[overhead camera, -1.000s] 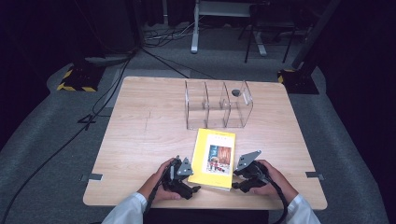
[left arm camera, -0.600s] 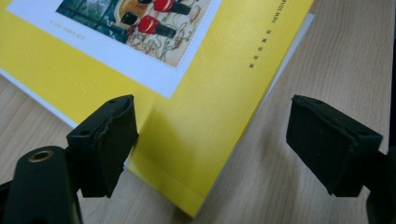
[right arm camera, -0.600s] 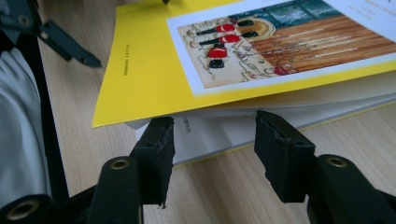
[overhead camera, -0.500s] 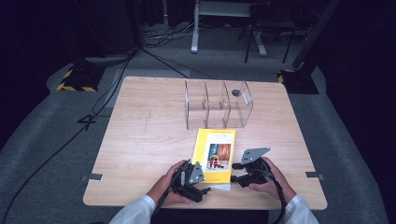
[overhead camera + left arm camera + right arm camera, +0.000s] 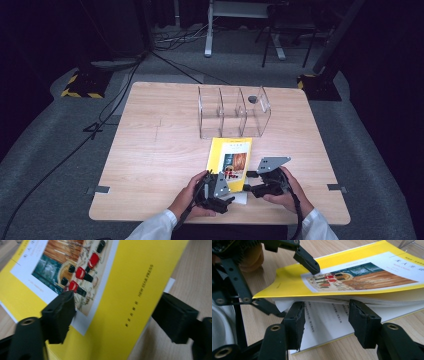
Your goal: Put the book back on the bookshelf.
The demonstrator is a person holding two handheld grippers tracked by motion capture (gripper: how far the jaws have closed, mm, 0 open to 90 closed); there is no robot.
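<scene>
Now we are closing the left gripper (image 5: 227, 196) over the yellow book's (image 5: 230, 155) near corner, its jaws seemingly not yet pinching, while the right gripper (image 5: 325, 322) is poking its parted jaws between the lifted pages.

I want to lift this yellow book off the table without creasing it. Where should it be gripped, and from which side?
Grip the book at its near edge, coming in level from the person's side. That end is already raised and fanned open, so one finger can slide under the cover and pages while the other sits on top. The far end lies flat near the clear organizer, leaving no gap.
</scene>
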